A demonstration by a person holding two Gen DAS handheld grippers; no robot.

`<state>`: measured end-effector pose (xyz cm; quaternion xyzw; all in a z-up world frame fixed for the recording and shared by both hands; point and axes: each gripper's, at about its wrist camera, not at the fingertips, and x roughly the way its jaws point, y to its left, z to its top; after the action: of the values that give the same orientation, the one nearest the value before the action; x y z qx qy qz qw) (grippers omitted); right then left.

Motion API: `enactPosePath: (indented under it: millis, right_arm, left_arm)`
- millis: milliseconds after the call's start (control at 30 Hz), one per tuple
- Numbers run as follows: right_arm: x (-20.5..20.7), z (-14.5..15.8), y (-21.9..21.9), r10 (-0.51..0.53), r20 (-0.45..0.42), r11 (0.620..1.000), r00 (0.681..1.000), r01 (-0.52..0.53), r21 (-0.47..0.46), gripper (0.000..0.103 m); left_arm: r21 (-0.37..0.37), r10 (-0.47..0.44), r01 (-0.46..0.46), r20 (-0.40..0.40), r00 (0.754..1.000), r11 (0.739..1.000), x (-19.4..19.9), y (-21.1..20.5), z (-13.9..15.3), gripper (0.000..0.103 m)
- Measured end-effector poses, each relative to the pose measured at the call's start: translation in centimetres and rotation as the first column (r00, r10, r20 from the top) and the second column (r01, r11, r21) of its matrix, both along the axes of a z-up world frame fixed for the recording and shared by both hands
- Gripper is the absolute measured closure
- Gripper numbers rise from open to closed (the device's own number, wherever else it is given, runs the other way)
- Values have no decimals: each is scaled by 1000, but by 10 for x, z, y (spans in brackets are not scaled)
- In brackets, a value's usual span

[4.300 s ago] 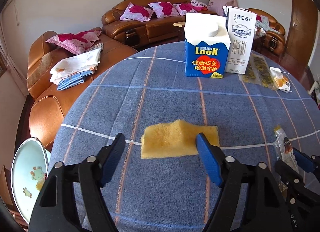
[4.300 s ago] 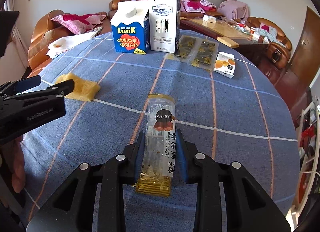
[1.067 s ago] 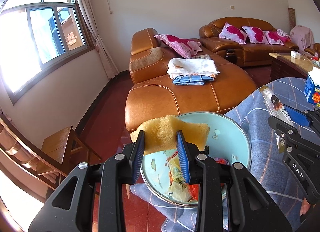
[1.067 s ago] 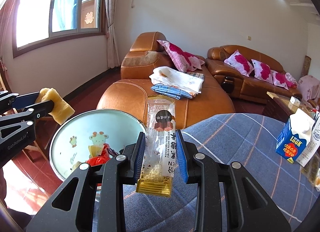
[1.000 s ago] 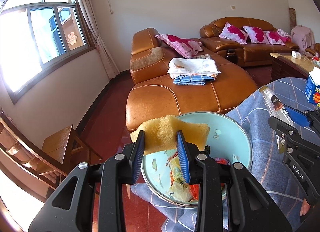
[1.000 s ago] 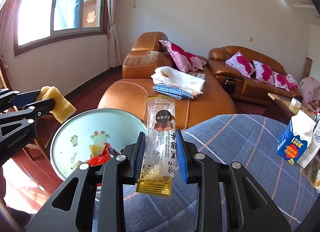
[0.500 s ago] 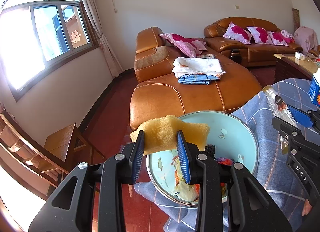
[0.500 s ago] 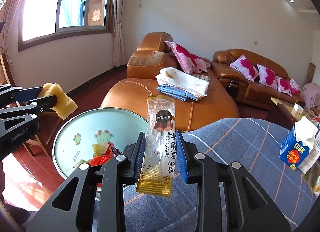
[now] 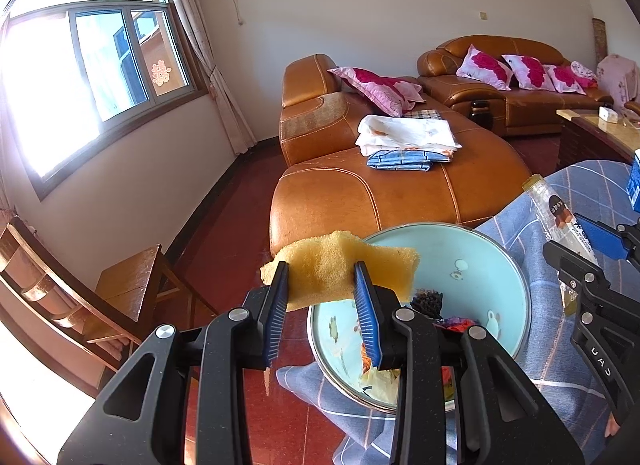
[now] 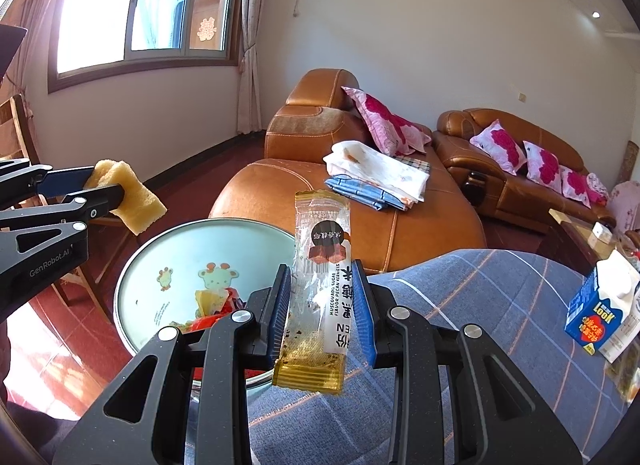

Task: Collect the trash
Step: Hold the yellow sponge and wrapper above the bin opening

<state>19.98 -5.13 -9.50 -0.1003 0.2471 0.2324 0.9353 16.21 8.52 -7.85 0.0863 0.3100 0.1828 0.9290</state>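
**Grippers carry trash at the basin's rim**

Both grippers are loaded. Taking the pale blue enamel basin [image 9: 486, 261] as the landmark: it sits at the edge of the table, which is covered by a blue checked tablecloth [image 10: 472, 305], and it already holds crumpled scraps [image 10: 212, 307] of red and yellow wrapping at its bottom, plus a dark clump [image 9: 428, 301] by its inner wall.

Behind the basin stands the orange leather sofa [image 9: 384, 189], with folded white and blue cloths [image 9: 404, 141] lying on its seat and pink flowered pillows [image 9: 376, 89] at its back. A wooden chair [image 9: 120, 285] stands on the red floor on the window side of the basin.

Over the basin's near rim, on that same side, the left gripper [image 9: 322, 285] has its blue pads pressed onto a yellow sponge [image 9: 340, 269], which bulges out above and to either side of the fingers. In the right wrist view the sponge [image 10: 128, 191] hangs just outside the rim.

On the tablecloth side of the basin, the right gripper [image 10: 322, 305] pinches a clear snack wrapper [image 10: 320, 273] upright, its gold-edged end hanging below the fingers.

Far from the basin across the cloth stands a blue and white LOOK carton [image 10: 600, 309].
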Motion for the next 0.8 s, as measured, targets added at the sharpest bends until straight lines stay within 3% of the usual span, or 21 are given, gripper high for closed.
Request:
enactPosePath:
  millis: [800]
  right_arm:
    - [1,-5,11,57,-8,998,998,-57,-23,72]
  left_arm:
    - [10,13,-13,-4,1000,1000,0,7,4,70]
